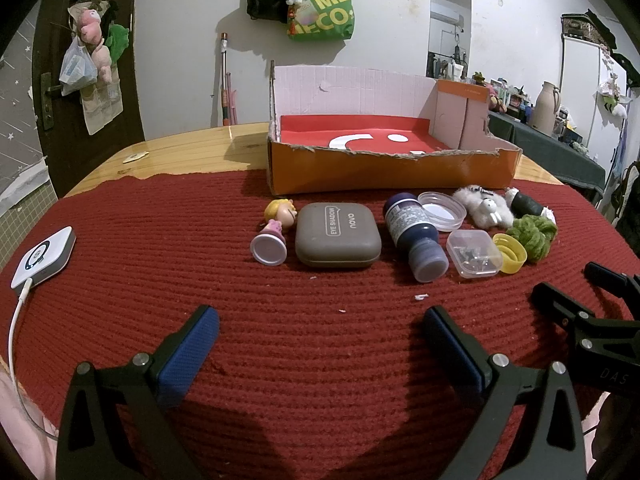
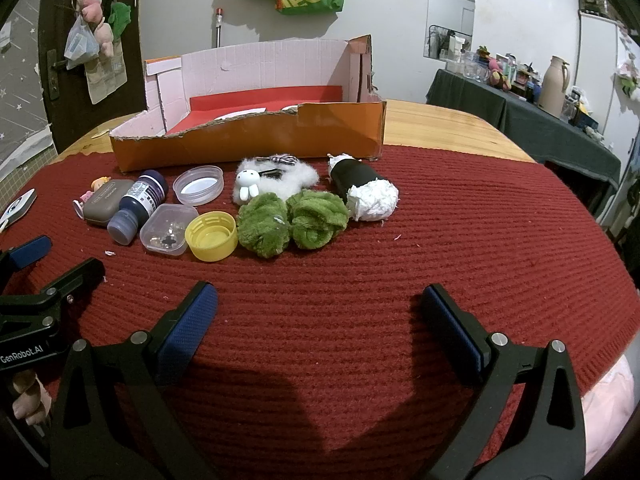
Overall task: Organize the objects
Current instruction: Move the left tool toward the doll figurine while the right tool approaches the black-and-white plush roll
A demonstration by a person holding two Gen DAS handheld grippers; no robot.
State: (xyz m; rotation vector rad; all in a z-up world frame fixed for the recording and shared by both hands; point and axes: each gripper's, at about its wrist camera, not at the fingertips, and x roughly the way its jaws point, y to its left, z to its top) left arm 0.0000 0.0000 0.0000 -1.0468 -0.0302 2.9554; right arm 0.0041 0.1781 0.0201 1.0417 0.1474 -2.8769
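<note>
A row of small objects lies on the red mat in front of an open orange cardboard box (image 1: 392, 170) (image 2: 248, 140): a blonde doll figure (image 1: 276, 226), a grey eye-shadow case (image 1: 337, 236) (image 2: 105, 202), a dark ink bottle (image 1: 414, 236) (image 2: 138, 206), a clear round lid (image 1: 442, 211) (image 2: 199, 190), a small clear box (image 1: 474, 254) (image 2: 168, 230), a yellow cap (image 1: 510, 253) (image 2: 211, 236), green fluffy pieces (image 1: 532, 232) (image 2: 290, 222), a white plush rabbit (image 1: 486, 206) (image 2: 264, 182), and a black-and-white roll (image 2: 362, 186). My left gripper (image 1: 320, 330) and right gripper (image 2: 318, 308) are open and empty, hovering short of the row.
A white device with a cable (image 1: 44, 256) lies on the mat at the left. The mat covers a wooden table (image 1: 192, 152). Bags hang on the wall behind. A cluttered side table (image 2: 520, 96) stands at the far right.
</note>
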